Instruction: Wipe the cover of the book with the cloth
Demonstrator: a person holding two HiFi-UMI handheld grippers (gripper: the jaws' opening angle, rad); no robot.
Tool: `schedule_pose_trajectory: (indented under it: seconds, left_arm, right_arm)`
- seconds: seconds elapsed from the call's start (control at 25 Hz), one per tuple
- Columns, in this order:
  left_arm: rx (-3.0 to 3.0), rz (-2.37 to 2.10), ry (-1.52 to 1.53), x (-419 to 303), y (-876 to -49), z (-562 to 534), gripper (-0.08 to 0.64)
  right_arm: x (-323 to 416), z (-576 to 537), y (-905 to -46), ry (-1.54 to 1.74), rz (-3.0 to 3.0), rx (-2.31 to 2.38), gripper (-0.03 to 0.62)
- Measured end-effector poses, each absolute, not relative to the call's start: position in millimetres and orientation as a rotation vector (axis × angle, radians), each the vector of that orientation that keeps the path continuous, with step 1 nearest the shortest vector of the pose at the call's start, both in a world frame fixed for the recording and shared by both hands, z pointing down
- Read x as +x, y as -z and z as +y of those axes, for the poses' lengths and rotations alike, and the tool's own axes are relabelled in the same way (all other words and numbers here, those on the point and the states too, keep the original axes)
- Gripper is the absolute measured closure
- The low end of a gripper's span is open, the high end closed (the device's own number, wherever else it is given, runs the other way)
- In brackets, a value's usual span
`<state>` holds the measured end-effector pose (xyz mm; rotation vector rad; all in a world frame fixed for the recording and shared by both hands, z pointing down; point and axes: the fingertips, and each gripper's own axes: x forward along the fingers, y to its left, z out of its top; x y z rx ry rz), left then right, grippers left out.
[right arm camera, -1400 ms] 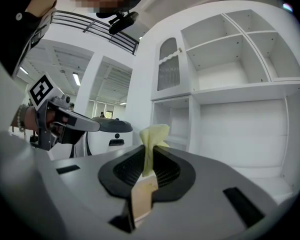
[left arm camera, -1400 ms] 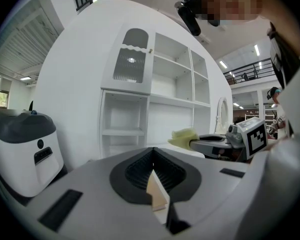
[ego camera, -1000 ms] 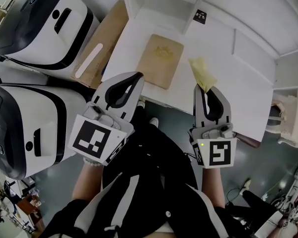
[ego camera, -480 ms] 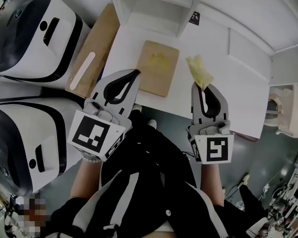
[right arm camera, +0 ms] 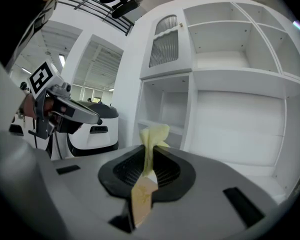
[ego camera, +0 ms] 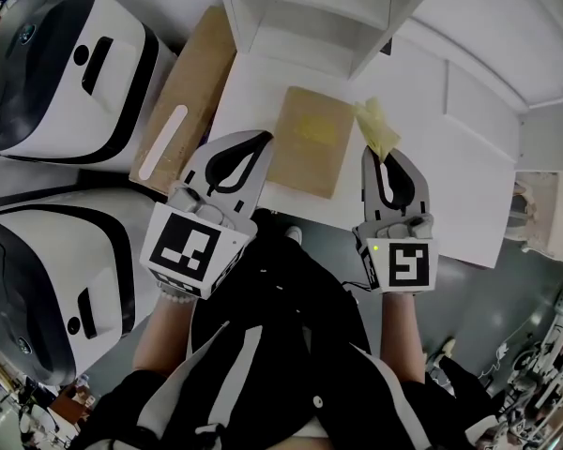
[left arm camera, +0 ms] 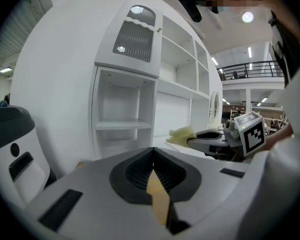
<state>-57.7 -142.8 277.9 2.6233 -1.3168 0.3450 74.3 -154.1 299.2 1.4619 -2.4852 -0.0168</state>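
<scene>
Right gripper (ego camera: 386, 157) has its jaws pinched on one end of the soft, floppy cloth (ego camera: 376, 127) right by the stiff book (ego camera: 309, 140) lying flat on the table (ego camera: 441, 162), left gripper (ego camera: 259, 140) jaws closed on nothing.

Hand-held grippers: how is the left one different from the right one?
The right hand-held gripper pinches a yellow cloth; the left hand-held gripper is shut on nothing. The left one sits by the left edge of the book, the right one off its right side. The left one's marker cube looks tilted, the right one's straighter. Both are white, with jaws together, pointing towards the white table.
</scene>
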Motion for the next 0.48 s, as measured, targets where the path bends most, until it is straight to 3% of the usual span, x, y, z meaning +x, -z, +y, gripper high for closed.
schedule_pose_trajectory:
  seconds: [0.48]
  left_arm:
    - [2.507,-1.206,-0.469,-71.3,-353.3,-174.9,0.56]
  right_arm:
    - [48.0,-187.5,-338.8,-0.022,-2.421,1.392,0.551]
